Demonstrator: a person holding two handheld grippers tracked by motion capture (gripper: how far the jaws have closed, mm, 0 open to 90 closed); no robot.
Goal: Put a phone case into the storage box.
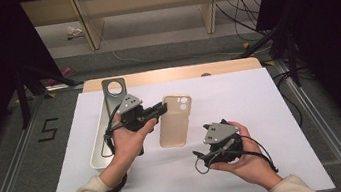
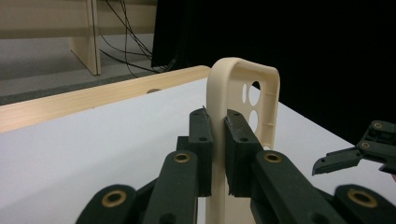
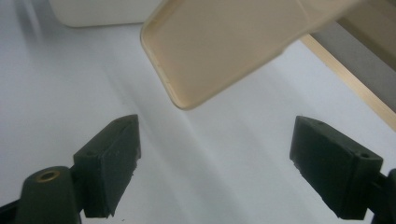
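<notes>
Phone case [image 1: 175,120] pinched by my left gripper [image 1: 160,109], right gripper [image 3: 215,168] spread empty.
I'd keep that edge pinch firm and level, carrying it slowly toward the tray [image 1: 99,146].

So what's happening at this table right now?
A person works at a white table with a gripper in each hand. The left gripper is clamped on the side wall of a beige phone case and holds it up off the table. The right gripper sits a little way off with its jaws wide apart and nothing between them, pointing toward the case's lower end. A cream tray lies along the table's left side.
</notes>
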